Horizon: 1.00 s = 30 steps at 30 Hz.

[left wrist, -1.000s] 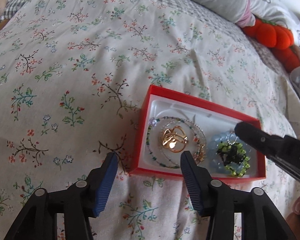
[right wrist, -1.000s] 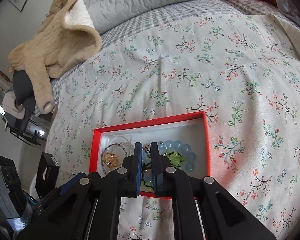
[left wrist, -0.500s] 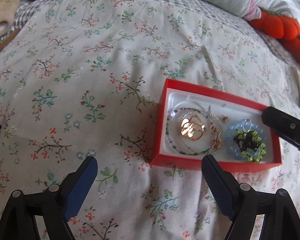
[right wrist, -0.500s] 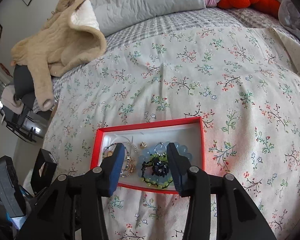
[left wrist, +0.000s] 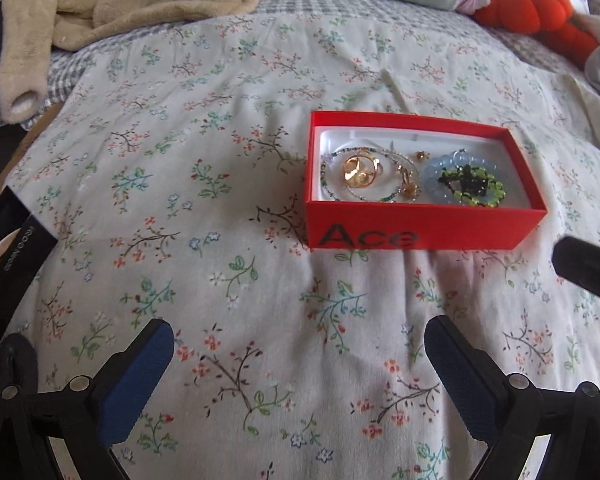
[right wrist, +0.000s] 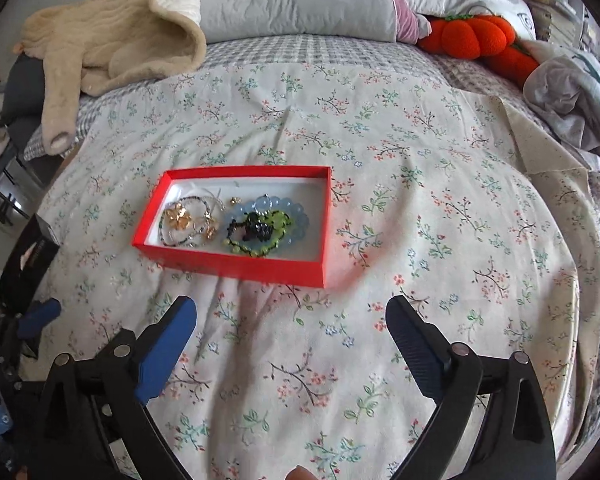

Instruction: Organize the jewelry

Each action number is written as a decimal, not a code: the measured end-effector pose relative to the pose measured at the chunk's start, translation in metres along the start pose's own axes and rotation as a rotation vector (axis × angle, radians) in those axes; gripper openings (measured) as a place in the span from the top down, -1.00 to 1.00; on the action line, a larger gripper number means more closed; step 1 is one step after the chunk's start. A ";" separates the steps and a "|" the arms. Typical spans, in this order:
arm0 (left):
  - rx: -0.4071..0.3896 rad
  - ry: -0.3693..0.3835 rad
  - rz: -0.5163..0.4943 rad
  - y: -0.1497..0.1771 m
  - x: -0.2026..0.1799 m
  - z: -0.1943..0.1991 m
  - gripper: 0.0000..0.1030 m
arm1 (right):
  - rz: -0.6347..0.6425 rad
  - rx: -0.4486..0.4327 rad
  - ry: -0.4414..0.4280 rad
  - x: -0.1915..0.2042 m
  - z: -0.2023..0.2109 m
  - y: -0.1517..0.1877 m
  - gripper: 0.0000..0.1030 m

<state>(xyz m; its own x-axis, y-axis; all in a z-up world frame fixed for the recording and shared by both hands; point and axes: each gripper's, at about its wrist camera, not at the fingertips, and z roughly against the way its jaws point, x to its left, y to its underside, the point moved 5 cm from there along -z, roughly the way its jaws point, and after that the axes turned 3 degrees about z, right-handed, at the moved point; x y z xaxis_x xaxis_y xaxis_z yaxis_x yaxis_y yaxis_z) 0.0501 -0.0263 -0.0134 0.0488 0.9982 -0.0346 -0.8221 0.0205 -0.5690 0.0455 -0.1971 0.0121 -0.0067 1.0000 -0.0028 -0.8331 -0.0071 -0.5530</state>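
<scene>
Both tongs have drawn back from the red box (left wrist: 422,226) since a second ago. The right tongs (right wrist: 292,332), then nearly closed over the beads, now gape wide and empty above the floral bedspread (right wrist: 420,208), short of the box. The left tongs (left wrist: 298,344) have likewise spread far apart, holding nothing, with the box well ahead and slightly right. The box rests on the bed with its jewelry inside: a gold ring (left wrist: 360,170) within a thin beaded bracelet (left wrist: 332,188) on the left, a pale blue bead bracelet (left wrist: 434,180) with green and black beads (left wrist: 474,188) on the right. A beige garment (right wrist: 112,40) and an orange plush (right wrist: 472,36) lie beyond.
</scene>
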 end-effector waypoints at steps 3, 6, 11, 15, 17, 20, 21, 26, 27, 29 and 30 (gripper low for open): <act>0.003 -0.007 0.015 0.005 0.004 0.000 -1.00 | -0.024 0.009 0.022 -0.008 0.004 0.012 -0.89; 0.006 -0.018 0.019 0.009 0.009 -0.003 -1.00 | -0.055 0.014 0.038 -0.017 0.008 0.023 -0.89; -0.004 -0.044 0.013 0.016 0.014 -0.007 -1.00 | -0.041 0.010 0.046 -0.016 0.009 0.036 -0.89; -0.002 -0.052 0.007 0.020 0.015 -0.009 -1.00 | -0.013 0.022 0.056 -0.012 0.001 0.039 -0.89; 0.001 -0.044 0.014 0.020 0.016 -0.010 -1.00 | -0.007 0.023 0.059 -0.011 -0.001 0.040 -0.89; -0.002 -0.052 0.015 0.020 0.018 -0.012 -1.00 | 0.003 0.022 0.052 -0.007 -0.003 0.038 -0.89; 0.000 -0.056 0.017 0.019 0.019 -0.013 -1.00 | 0.008 0.019 0.053 -0.006 -0.003 0.037 -0.89; 0.007 -0.063 0.025 0.019 0.020 -0.015 -1.00 | 0.030 0.023 0.061 0.000 -0.008 0.036 -0.89; 0.009 -0.065 0.023 0.019 0.019 -0.015 -1.00 | 0.032 0.027 0.058 0.001 -0.009 0.037 -0.89; 0.015 -0.068 0.026 0.020 0.019 -0.017 -1.00 | 0.037 0.033 0.055 0.002 -0.011 0.037 -0.89; 0.016 -0.071 0.027 0.020 0.019 -0.017 -1.00 | 0.040 0.033 0.055 0.003 -0.011 0.038 -0.89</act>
<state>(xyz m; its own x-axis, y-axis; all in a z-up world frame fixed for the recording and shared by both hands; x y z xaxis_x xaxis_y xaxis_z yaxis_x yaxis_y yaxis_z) 0.0446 -0.0077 -0.0392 -0.0131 0.9999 0.0086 -0.8313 -0.0062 -0.5558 0.0204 -0.1941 -0.0182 -0.0106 0.9974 -0.0710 -0.8508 -0.0463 -0.5235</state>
